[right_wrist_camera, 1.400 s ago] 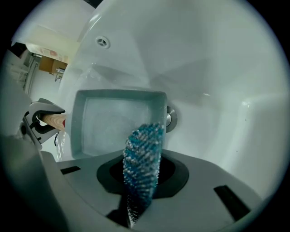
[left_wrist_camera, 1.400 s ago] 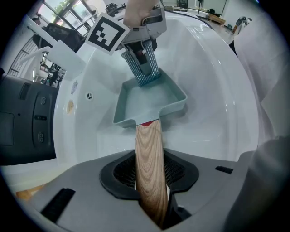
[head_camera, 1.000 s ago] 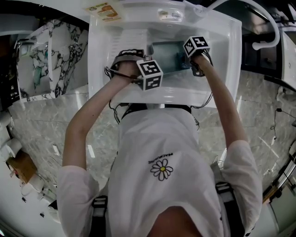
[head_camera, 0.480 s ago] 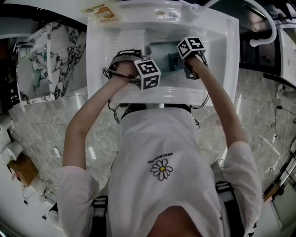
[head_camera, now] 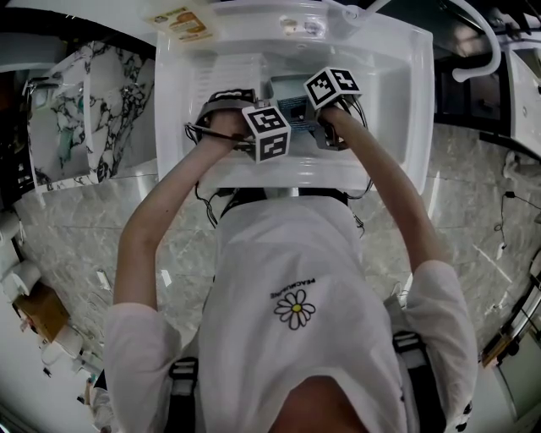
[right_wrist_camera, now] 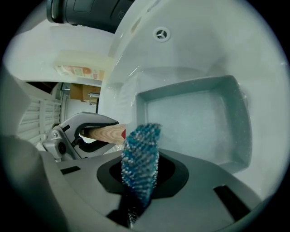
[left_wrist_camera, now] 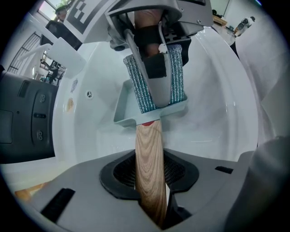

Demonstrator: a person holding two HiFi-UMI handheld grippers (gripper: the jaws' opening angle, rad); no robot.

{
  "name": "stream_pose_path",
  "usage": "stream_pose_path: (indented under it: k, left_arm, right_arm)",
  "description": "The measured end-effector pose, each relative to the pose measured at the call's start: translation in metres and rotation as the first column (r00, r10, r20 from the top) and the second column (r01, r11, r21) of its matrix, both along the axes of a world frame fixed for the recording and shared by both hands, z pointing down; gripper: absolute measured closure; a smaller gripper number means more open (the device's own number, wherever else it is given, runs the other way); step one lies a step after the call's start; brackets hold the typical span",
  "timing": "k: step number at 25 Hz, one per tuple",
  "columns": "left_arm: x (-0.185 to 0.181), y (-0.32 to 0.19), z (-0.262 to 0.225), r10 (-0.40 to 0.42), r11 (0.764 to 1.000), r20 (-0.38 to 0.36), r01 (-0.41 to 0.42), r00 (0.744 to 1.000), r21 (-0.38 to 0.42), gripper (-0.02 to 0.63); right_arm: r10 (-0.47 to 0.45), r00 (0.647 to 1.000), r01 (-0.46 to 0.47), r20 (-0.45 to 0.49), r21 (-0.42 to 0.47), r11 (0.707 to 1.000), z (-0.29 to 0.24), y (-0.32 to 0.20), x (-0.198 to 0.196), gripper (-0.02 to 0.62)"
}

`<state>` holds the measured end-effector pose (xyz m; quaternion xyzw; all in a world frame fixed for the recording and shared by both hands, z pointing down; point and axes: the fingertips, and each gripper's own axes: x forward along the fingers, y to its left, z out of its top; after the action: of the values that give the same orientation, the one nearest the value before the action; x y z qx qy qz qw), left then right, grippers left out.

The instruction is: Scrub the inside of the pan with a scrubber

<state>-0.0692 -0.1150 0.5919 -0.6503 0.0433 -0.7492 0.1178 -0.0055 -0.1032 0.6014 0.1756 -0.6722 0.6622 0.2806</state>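
Note:
A pale green rectangular pan (right_wrist_camera: 195, 118) lies in the white sink (head_camera: 397, 101). Its wooden handle (left_wrist_camera: 149, 167) sits between the jaws of my left gripper (left_wrist_camera: 152, 199), which is shut on it. My right gripper (right_wrist_camera: 136, 199) is shut on a blue knobbly scrubber (right_wrist_camera: 140, 163). In the left gripper view the scrubber (left_wrist_camera: 176, 77) hangs down inside the pan (left_wrist_camera: 131, 115) at the handle end, with the right gripper (left_wrist_camera: 154, 27) above it. In the head view both marker cubes stand close together over the pan (head_camera: 292, 106), which they mostly hide.
The sink has an overflow hole (right_wrist_camera: 161, 33) in its back wall and a curved white tap (head_camera: 482, 51) at its right. A printed card (head_camera: 188, 19) lies at the sink's far left corner. Marble surfaces surround the sink, and the person's body covers its near edge.
My right gripper has carried the scrubber leftward across the pan, close to the left gripper. The left gripper has kept its hold on the handle and hardly moved.

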Motion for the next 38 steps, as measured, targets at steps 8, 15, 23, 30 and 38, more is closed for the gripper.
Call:
stream_pose_path:
  k: [8, 15, 23, 30, 38]
  left_arm:
    - [0.000, 0.000, 0.000, -0.001, 1.000, 0.004, 0.001, 1.000, 0.004, 0.476]
    - [0.001, 0.001, 0.001, 0.033, 0.999, 0.026, -0.033, 0.999, -0.002, 0.477]
    - [0.031, -0.006, 0.000, 0.060, 0.998, 0.001, -0.060, 0.998, -0.016, 0.477]
    - [0.038, -0.002, 0.013, 0.092, 0.995, 0.041, -0.091, 0.995, -0.034, 0.479]
    - [0.040, -0.001, 0.023, 0.092, 0.995, 0.058, -0.090, 0.994, -0.029, 0.474]
  right_arm:
    - [0.006, 1.000, -0.006, 0.006, 0.020, 1.000, -0.003, -0.001, 0.003, 0.538]
    - [0.159, 0.986, -0.162, 0.046, 0.102, 0.981, -0.027, -0.016, 0.042, 0.537]
    - [0.285, 0.958, -0.286, 0.028, 0.107, 0.952, -0.029, 0.005, 0.099, 0.538]
    - [0.329, 0.944, -0.319, -0.031, 0.175, 0.931, -0.031, 0.009, 0.139, 0.537]
    - [0.378, 0.924, -0.366, -0.049, 0.163, 0.916, -0.021, 0.019, 0.160, 0.537]
